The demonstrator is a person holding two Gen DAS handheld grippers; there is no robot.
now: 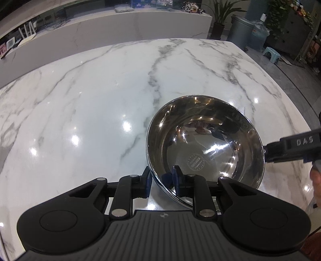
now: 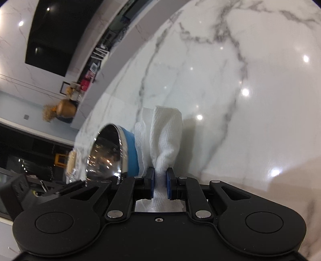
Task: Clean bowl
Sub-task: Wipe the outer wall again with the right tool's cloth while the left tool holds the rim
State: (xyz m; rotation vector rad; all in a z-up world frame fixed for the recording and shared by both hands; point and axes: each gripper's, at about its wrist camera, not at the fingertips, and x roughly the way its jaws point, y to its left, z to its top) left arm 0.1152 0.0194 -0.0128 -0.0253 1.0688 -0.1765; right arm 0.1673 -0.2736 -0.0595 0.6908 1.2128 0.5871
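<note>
A shiny steel bowl with a blue outer wall is tilted over the white marble table. My left gripper is shut on its near rim, one blue pad outside the wall and one inside. The inside of the bowl looks bare and mirror-like. In the right wrist view my right gripper is shut on a bunched white paper towel, which stands up from the pads just right of the bowl, against its blue wall. The right gripper's black body reaches in at the bowl's right rim.
Behind the table runs a long white counter. On the floor at the far right stand a metal bin, a potted plant and a small blue stool. A hand shows at the right edge.
</note>
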